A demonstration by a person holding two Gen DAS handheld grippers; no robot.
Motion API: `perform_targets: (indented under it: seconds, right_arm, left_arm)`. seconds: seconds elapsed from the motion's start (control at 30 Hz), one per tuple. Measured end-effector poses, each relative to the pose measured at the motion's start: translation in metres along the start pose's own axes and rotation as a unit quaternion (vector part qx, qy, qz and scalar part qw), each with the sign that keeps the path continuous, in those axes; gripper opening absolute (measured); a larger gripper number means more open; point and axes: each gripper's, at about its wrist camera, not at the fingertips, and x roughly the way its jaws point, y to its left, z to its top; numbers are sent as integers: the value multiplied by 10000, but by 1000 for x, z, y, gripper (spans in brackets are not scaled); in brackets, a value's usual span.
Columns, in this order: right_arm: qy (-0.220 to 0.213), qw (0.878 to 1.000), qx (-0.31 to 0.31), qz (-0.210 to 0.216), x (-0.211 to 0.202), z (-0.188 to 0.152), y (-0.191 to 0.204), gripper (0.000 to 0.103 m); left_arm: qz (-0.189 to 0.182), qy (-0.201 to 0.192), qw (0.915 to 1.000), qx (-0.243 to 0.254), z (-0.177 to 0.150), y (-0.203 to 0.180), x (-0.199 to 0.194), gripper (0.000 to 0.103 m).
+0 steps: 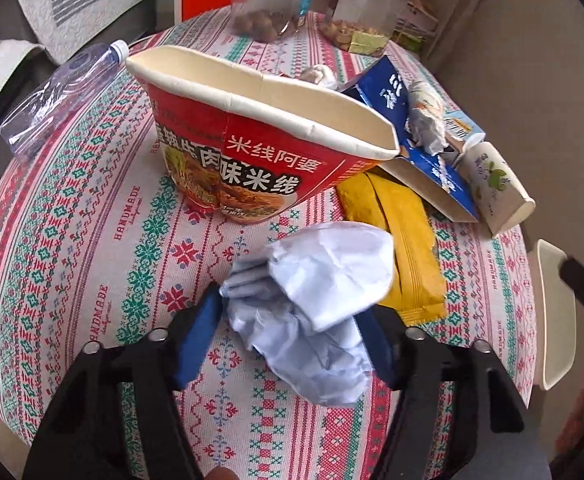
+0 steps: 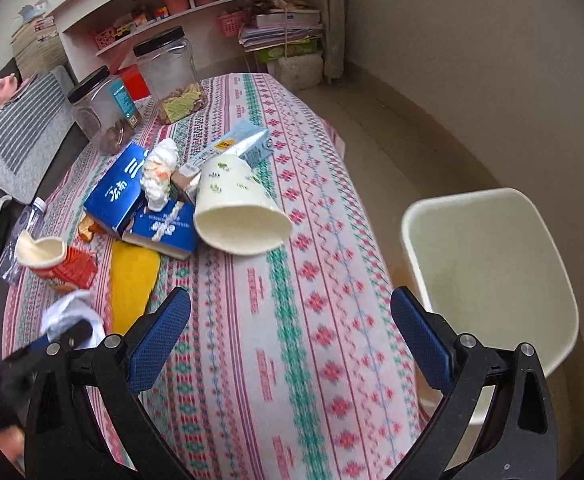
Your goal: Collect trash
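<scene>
L gripper point(image 1: 292, 316) is clamping its 2 fingers on crumpled white paper point(image 1: 315, 300) beside the yellow packet point(image 1: 407, 240). R gripper point(image 2: 292, 336) is hovering w/ fingers apart over the tablecloth point(image 2: 292, 280), near the white bin point(image 2: 491, 280).

Left tongs point(image 1: 292, 320) low over the worktop point(image 1: 92, 240), blue pads point(image 1: 198, 344) pressed on both sides of a crumpled white paper wad point(image 1: 315, 304); right tongs point(image 2: 292, 332) level above the worktop, jaws spread wide, gripping nothing.
</scene>
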Motion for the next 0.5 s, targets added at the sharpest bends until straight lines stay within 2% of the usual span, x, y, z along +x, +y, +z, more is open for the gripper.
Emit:
perform_targets:
  seconds: [0.1,0.27,0.5]
  right_arm:
    - [-70,9999,126,79,10,21,1,96]
    - [-163,9994,-277,-98,25,48,23,96]
    - [50,9943,-953,-486,57,54,52,96]
  left_arm:
    - [-58,-101,9999,-60,-6,7,-12,62]
    - [-217,-199,9993,-250,-20,22,-33,62]
    - [-282,-335,9986,-309,-21,32,-48,62]
